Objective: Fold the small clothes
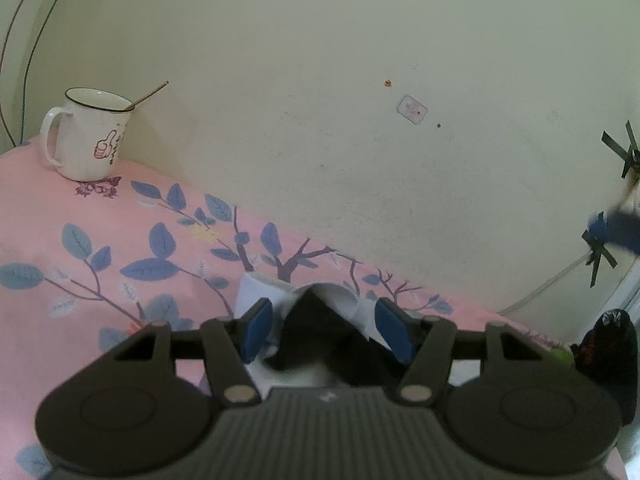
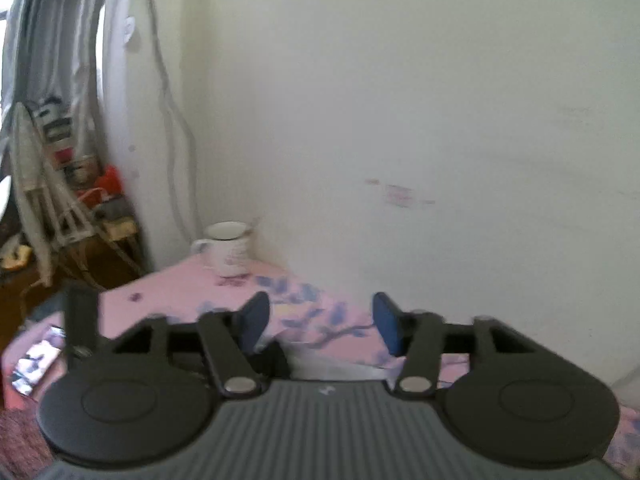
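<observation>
The small garment (image 1: 320,312), white with a dark part, lies on the pink flowered cloth (image 1: 120,240) that covers the tabletop, at about 6 o'clock in the left wrist view, just in front of the left gripper (image 1: 326,330). One edge of it stands up in a peak between the blue pads (image 1: 256,330). The left gripper's jaws are spread, and I cannot tell for sure if a pad touches the fabric; it seems that they stand on both sides of the raised fold without pressing it.

The right gripper (image 2: 320,326) is also spread, with nothing between its jaws; only the pink cloth and the wall show behind them. Its picture is blurred. In the left wrist view it appears only as a blue smear at 3 o'clock, well apart from the garment.

My judgement is that one fold is being finished or the next one is being prepared. To do it well, the left gripper should take only the raised edge, near a corner, and not catch the pink cloth below. The right gripper should come down to the opposite corner, so the edge is carried over evenly and flat.

The white mug (image 1: 86,136) with a spoon stands at 10 o'clock, near the wall, far from the garment; wide movements in that direction should be avoided.
</observation>
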